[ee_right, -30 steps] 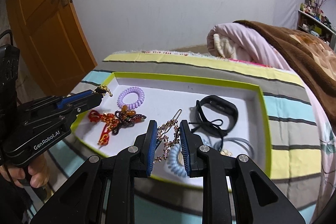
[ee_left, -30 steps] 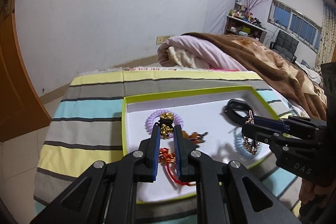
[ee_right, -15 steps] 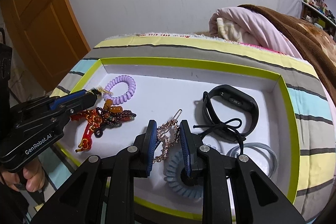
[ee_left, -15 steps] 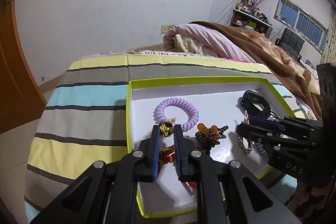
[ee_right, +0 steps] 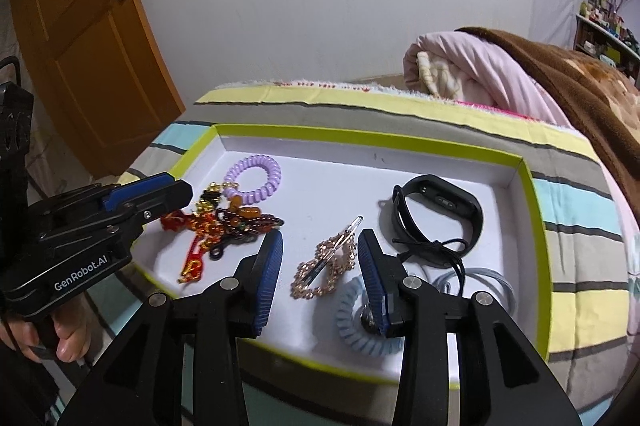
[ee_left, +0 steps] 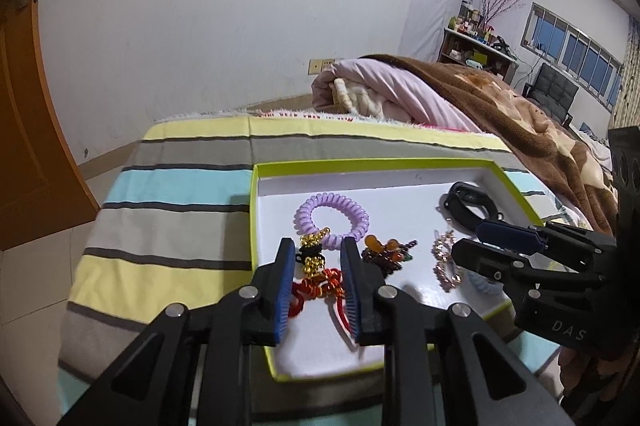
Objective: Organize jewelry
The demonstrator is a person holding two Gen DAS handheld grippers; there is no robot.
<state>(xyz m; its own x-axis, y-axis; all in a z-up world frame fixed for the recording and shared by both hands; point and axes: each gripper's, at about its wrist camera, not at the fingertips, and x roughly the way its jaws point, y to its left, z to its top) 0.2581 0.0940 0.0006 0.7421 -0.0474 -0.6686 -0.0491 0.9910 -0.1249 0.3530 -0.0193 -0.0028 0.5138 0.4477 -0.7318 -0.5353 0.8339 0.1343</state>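
Jewelry sits in one shallow tray with a lime-green rim, resting on a striped bedspread, and what matters for us is what lies between each pair of tongs. Our right gripper is spread wide, holding nothing; the rose-gold chain with its hair clip lies on the tray floor directly in the gap, its long axis running away from us and slightly rightward — roughly in line with the fingers. Closing here should, we judge, catch it across its narrow width.

Our left gripper is likewise parted and empty, straddling the red-and-gold beaded bracelet, whose length also runs along the fingers. Just beyond it lies the purple coil hair tie, touching the gold beads; a dark amber bead cluster sits just right of it.

Further right in the tray we see the black fitness band with its thin cord, and a pale blue coil tie near the front rim, partly hidden by our right finger. Snagging neighbours looks like the main risk.
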